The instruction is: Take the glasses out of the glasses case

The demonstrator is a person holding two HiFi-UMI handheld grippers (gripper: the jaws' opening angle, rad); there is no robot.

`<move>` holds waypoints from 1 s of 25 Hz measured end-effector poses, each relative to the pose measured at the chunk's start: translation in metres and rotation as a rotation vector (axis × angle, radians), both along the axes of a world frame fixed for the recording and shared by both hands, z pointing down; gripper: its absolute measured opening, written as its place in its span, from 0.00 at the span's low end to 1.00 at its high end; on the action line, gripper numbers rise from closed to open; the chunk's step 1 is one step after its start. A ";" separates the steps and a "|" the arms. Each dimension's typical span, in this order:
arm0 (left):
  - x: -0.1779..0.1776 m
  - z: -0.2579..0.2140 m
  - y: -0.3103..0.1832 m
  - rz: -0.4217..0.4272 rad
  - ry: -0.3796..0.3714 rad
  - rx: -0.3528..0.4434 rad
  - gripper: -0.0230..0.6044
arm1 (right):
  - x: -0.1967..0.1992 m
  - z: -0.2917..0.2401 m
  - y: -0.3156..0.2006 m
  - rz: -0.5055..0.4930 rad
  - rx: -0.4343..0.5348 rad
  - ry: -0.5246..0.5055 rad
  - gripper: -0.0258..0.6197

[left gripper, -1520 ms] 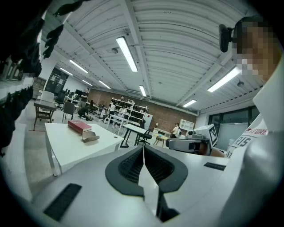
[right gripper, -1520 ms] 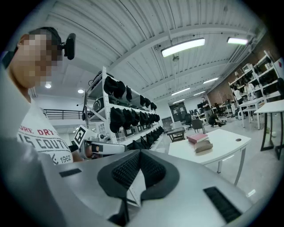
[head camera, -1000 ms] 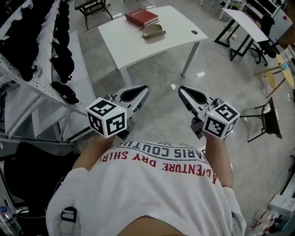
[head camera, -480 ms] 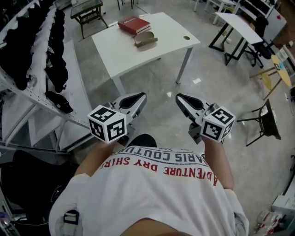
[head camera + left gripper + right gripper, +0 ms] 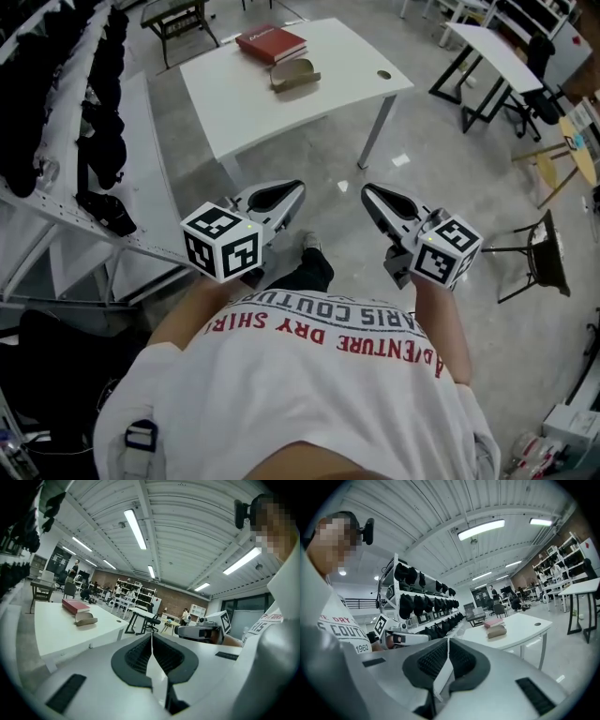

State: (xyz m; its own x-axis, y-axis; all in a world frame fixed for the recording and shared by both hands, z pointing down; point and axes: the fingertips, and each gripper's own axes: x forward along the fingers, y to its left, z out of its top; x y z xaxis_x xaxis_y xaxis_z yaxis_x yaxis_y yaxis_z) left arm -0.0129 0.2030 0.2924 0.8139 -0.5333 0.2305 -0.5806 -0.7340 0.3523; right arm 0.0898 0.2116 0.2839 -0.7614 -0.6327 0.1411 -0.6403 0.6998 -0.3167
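The tan glasses case (image 5: 295,74) lies closed on the white table (image 5: 244,103), just in front of a red book (image 5: 272,43). Both grippers hang in the air well short of the table, over the floor. My left gripper (image 5: 298,187) is shut with nothing in it, and its jaws meet in the left gripper view (image 5: 151,637). My right gripper (image 5: 367,190) is shut and empty too (image 5: 448,641). The case shows small and far off in the left gripper view (image 5: 86,619) and in the right gripper view (image 5: 496,631).
A metal rack (image 5: 56,169) with dark items runs along the left. The table has a cable hole (image 5: 383,75) near its right edge. Another white table (image 5: 497,52) and a black chair (image 5: 544,248) stand to the right. My shoe (image 5: 309,244) is on the floor between the grippers.
I have stepped toward the table: both grippers moved forward together and a little down, and a leg and shoe have come into view between them. Both stay shut.
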 end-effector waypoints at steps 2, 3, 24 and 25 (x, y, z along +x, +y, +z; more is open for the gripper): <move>0.006 0.006 -0.022 0.001 -0.003 -0.011 0.09 | 0.005 0.007 -0.022 0.000 -0.011 0.002 0.08; 0.008 0.009 -0.034 0.000 -0.004 -0.015 0.09 | 0.006 0.010 -0.035 -0.003 -0.017 0.005 0.08; -0.006 0.052 -0.343 -0.162 0.006 -0.141 0.09 | 0.009 0.034 -0.342 -0.151 -0.071 0.105 0.09; -0.009 0.054 -0.349 -0.169 0.010 -0.139 0.09 | 0.007 0.035 -0.348 -0.152 -0.064 0.126 0.12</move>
